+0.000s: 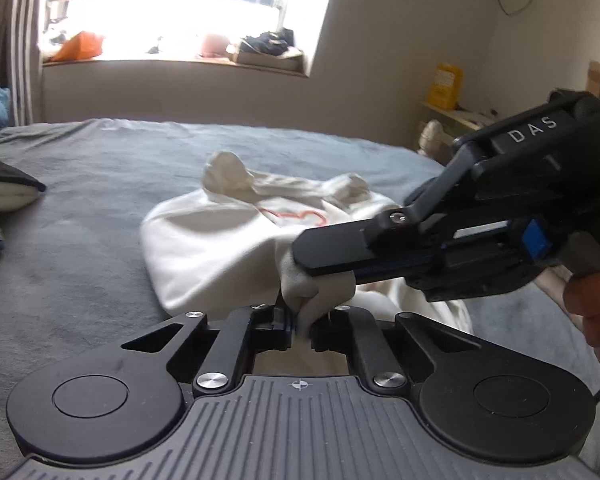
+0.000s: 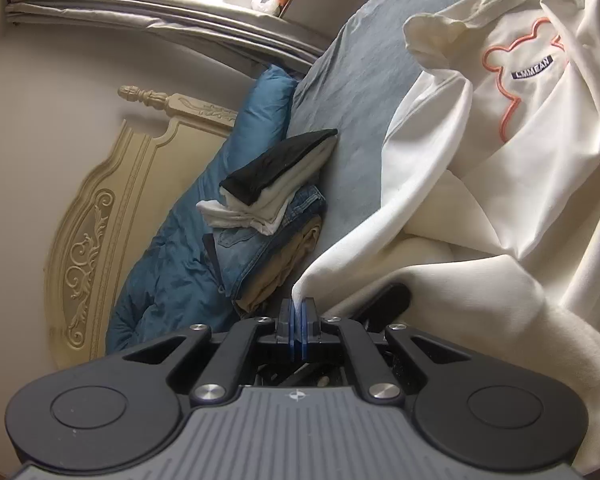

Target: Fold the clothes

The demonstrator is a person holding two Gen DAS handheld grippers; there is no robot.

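While the white sweatshirt (image 2: pixel 512 128) lies bunched on my grey bed (image 1: pixel 80 208), left gripper (image 1: pixel 302 326) and right gripper (image 2: pixel 299 316) each pinch its fabric.

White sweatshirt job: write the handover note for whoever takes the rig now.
Left tool: shut on a pinch of the white sweatshirt.
Right tool: shut on another fold of it, close beside the left.
Sweatshirt lies crumpled on the grey bed, bear print up.
Done: folded pile by the blue pillow.
Left: spread the sweatshirt flat, fold it, stack it.
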